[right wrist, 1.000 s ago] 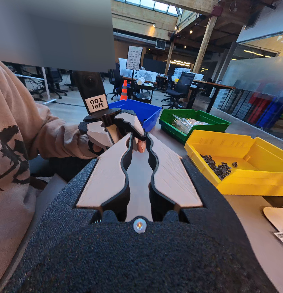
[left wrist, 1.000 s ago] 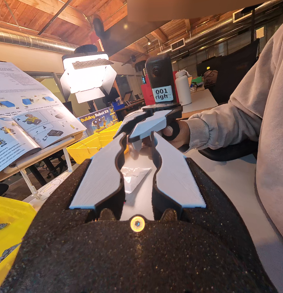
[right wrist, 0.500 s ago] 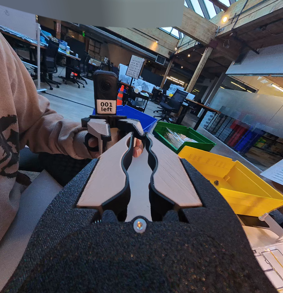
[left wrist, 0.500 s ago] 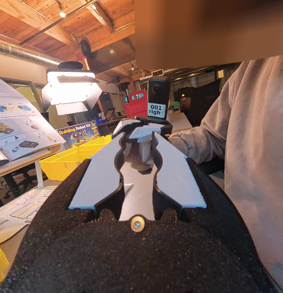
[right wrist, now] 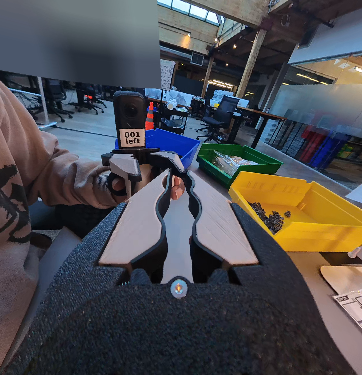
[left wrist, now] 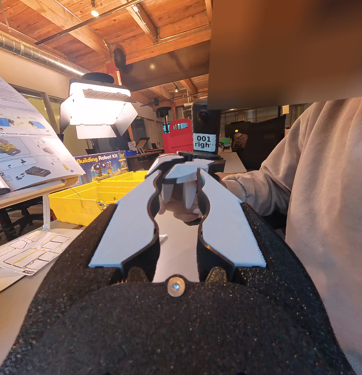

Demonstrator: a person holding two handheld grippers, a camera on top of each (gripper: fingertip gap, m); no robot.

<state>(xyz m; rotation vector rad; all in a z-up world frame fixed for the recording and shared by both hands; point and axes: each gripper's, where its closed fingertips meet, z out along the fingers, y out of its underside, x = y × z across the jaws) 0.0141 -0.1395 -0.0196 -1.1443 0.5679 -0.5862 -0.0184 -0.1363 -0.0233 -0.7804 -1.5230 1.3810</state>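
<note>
My two grippers face each other tip to tip above a grey table (left wrist: 176,243). My left gripper (left wrist: 178,172) is open and empty. The right gripper (left wrist: 178,203) shows just beyond it, its two pale fingers pointing down and apart, held by a hand in a beige sleeve (left wrist: 277,182). In the right wrist view my right gripper (right wrist: 178,171) is open with a narrow gap and holds nothing. The left gripper (right wrist: 150,178) is right in front of it, fingers spread wide. A white corner of a plastic bag (left wrist: 162,237) lies on the table under the left fingers.
Left view: a yellow bin (left wrist: 78,203), an open instruction booklet on a stand (left wrist: 24,146), a lit lamp panel (left wrist: 97,109), a kit box (left wrist: 103,164), an outlined sheet (left wrist: 30,251). Right view: a yellow bin of small dark parts (right wrist: 297,235), a green bin (right wrist: 208,160), a blue bin (right wrist: 170,142). Less than 4 cm separates the two grippers' tips.
The left view has levelled and swung, so the bag has slid almost out of sight. The right gripper tilted up and came back down. Both grippers stay open, facing each other.
</note>
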